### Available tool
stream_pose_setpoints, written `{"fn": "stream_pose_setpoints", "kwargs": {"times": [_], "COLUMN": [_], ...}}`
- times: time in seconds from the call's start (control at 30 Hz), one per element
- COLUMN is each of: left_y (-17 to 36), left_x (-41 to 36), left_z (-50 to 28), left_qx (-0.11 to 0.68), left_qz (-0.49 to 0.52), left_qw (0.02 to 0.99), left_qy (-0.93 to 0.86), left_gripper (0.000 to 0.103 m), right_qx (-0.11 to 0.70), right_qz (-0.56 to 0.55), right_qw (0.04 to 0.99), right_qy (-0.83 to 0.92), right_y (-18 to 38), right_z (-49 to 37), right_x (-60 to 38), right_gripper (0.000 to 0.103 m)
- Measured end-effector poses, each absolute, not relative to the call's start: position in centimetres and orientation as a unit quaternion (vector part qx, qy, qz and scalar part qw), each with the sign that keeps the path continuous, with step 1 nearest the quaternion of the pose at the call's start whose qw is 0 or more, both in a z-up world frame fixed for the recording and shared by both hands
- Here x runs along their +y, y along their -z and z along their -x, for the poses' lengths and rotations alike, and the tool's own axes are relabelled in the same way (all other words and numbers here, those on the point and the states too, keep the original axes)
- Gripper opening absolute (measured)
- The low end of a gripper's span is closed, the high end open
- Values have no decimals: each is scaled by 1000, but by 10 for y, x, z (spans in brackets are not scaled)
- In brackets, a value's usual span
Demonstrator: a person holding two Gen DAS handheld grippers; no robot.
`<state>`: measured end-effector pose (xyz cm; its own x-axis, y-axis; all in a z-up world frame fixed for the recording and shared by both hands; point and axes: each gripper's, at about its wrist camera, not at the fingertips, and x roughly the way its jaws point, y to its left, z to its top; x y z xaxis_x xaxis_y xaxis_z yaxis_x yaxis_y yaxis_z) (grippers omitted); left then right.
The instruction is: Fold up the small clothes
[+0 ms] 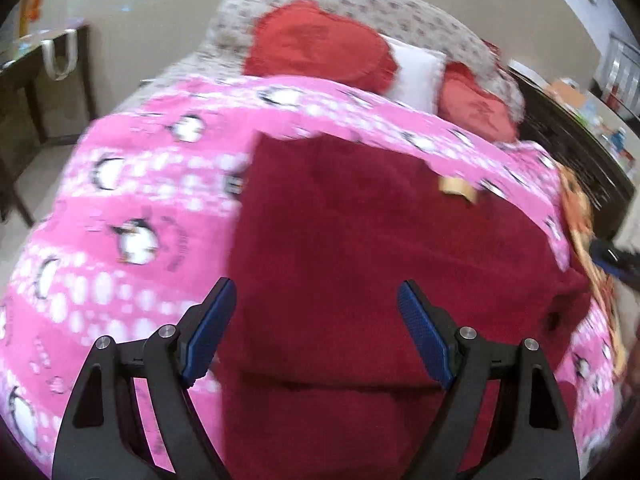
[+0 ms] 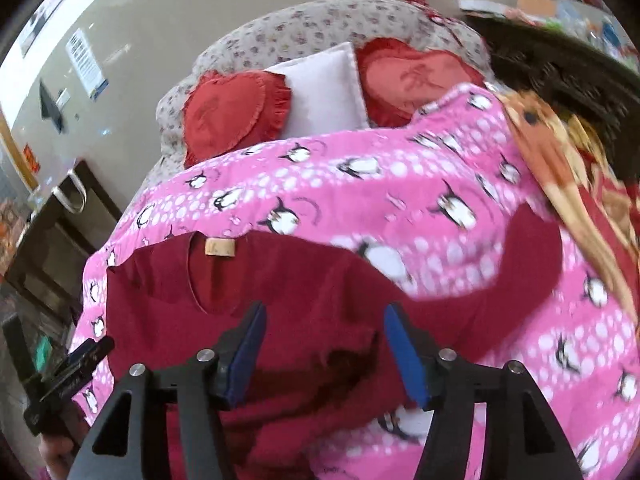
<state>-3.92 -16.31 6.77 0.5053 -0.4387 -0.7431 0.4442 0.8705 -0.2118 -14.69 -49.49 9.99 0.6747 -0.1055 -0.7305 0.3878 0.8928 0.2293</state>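
Note:
A dark red shirt (image 1: 360, 248) lies on a pink penguin-print blanket (image 1: 120, 208) on a bed. Its beige neck label (image 1: 458, 188) shows near the far edge. My left gripper (image 1: 316, 300) is open just above the shirt's near part, with nothing between its blue pads. In the right wrist view the shirt (image 2: 280, 292) lies neck up, with its label (image 2: 220, 247) at the collar. My right gripper (image 2: 324, 320) is open over the shirt's body, empty. The left gripper (image 2: 68, 376) shows at the lower left of that view.
Two red heart cushions (image 2: 236, 112) and a white pillow (image 2: 324, 88) lie at the bed's head. An orange patterned cloth (image 2: 560, 176) lies at the blanket's right edge. A dark wooden table (image 1: 36, 92) stands left of the bed. A dark headboard (image 2: 560, 64) is at the right.

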Motion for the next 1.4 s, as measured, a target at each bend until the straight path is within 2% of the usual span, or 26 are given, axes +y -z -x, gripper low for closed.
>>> {"fn": "stream_pose_setpoints", "kwargs": {"times": [0.1,0.2,0.3,0.43,0.47,0.53,0.6,0.7,0.77,0.9,1.03,1.07,1.13,1.27,1.3,1.33,1.37,1.4], "left_y": [-59,-44,-30,-25,-25,-29,-37,-57,-65,-59,-48,-46,-40,-42,-44,-46,-48,-51], "left_x": [-182,-201,-211,-211,-211,-212,-209,-196,-193,-202,-210,-212,-217,-219,-219,-219,-218,-216], "left_z": [48,59,69,71,71,68,67,63,57,49,53,55,54,58,60,60,59,59], "left_qx": [447,472,475,466,468,471,462,427,413,431,442,442,453,453,450,447,446,444], "left_qz": [-7,-27,-64,-65,-64,-58,-46,-27,-18,-20,-32,-33,-33,-31,-37,-42,-44,-44], "left_qw": [843,817,813,815,814,813,822,846,856,849,841,841,835,835,836,837,838,840], "left_qy": [300,330,332,338,338,336,330,318,311,304,311,311,310,312,312,312,311,309], "left_gripper": [83,83,83,83,83,83,83,83,83,83,83,83,83,83,83,83,83,83], "right_qx": [396,456,507,505,504,497,488,446,416,396,435,437,447,472,482,490,494,489], "right_qz": [-146,-96,1,60,63,63,78,135,127,70,7,-9,14,89,101,119,142,167], "right_qw": [902,885,862,861,862,865,869,885,900,914,900,899,894,877,870,863,857,856], "right_qy": [89,17,15,6,6,4,3,12,28,62,37,20,16,-5,-20,-30,-36,-39], "right_y": [-96,-70,-38,-25,-25,-26,-28,-46,-63,-71,-60,-61,-59,-41,-33,-26,-20,-18], "right_z": [115,82,70,82,83,83,81,87,89,78,82,87,94,94,92,90,90,92], "right_x": [-487,-472,-456,-449,-449,-448,-442,-430,-433,-460,-478,-480,-479,-457,-455,-450,-445,-440], "right_gripper": [59,56,55,54,50,18,9,5,1,1,3,7,45,47,42,29,23,9]}}
